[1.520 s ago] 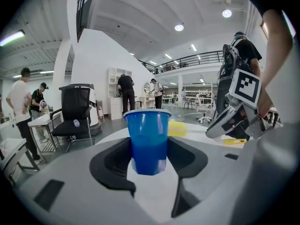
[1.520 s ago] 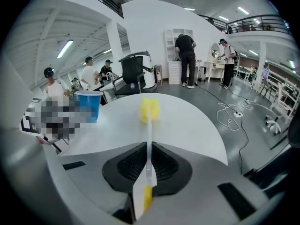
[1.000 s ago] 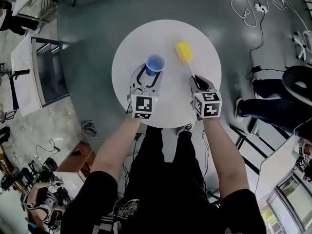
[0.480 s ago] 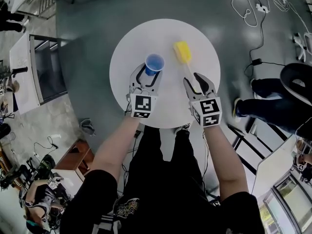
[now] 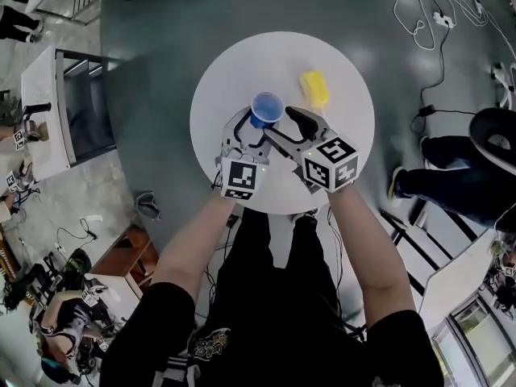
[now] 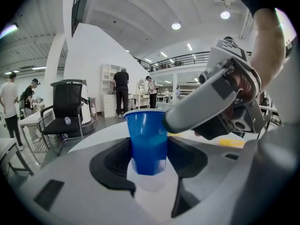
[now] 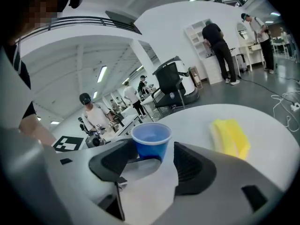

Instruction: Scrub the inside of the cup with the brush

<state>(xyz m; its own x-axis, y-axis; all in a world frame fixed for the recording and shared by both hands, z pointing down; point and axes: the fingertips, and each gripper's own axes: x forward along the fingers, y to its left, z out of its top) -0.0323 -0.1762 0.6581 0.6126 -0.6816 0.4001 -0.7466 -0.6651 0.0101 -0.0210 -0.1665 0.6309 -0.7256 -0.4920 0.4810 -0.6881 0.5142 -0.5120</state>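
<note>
Right tongs (image 5: 280, 122) let go of brush (image 5: 314, 89), swung left, now close beside cup (image 5: 267, 106). Jaws opening wide; cup just ahead between tips, not squeezed. Brush lies on table (image 5: 242, 63), right of cup, a bit farther. Left tongs (image 5: 254, 123) squeeze cup's sides; cup upright, middle of table. Cup looks light, thin, easy to squash or tip: hold gently. Brush head looks soft, squishy: better grab handle, not head.
</note>
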